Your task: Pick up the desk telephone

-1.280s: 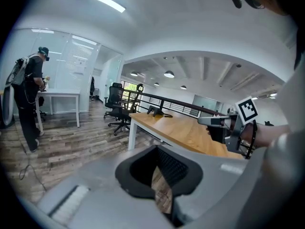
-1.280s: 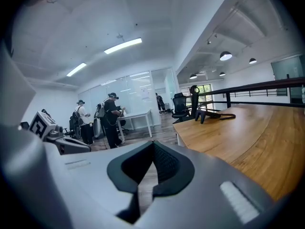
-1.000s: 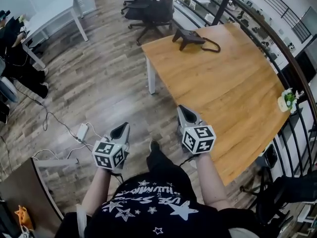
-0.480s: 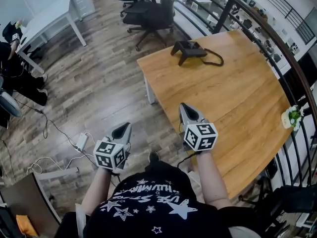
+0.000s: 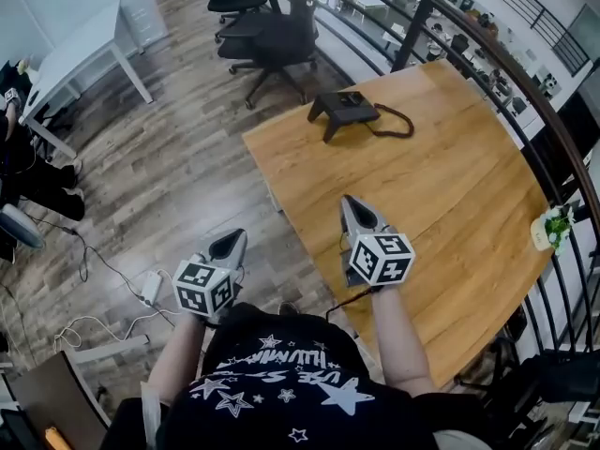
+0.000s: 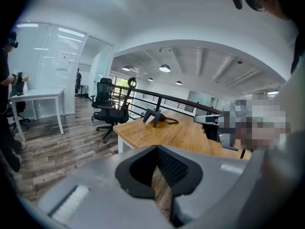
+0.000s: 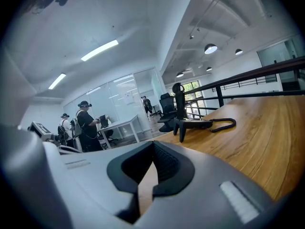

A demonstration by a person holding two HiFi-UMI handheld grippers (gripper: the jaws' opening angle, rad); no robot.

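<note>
The desk telephone (image 5: 343,109) stands near the far corner of the wooden surface (image 5: 450,186), its black cord (image 5: 394,126) looped beside it on the right. Both tools are well apart from it. The left hand-held gripper (image 5: 229,245) hangs over the floor (image 5: 178,167), off the surface's left edge, its jaws clenched together on nothing. The right hand-held gripper (image 5: 355,210) hovers above the near part of the surface, jaws likewise clenched and empty. A black office chair (image 5: 267,36) stands beyond the surface, and a small potted plant (image 5: 548,225) sits at its right edge.
</note>
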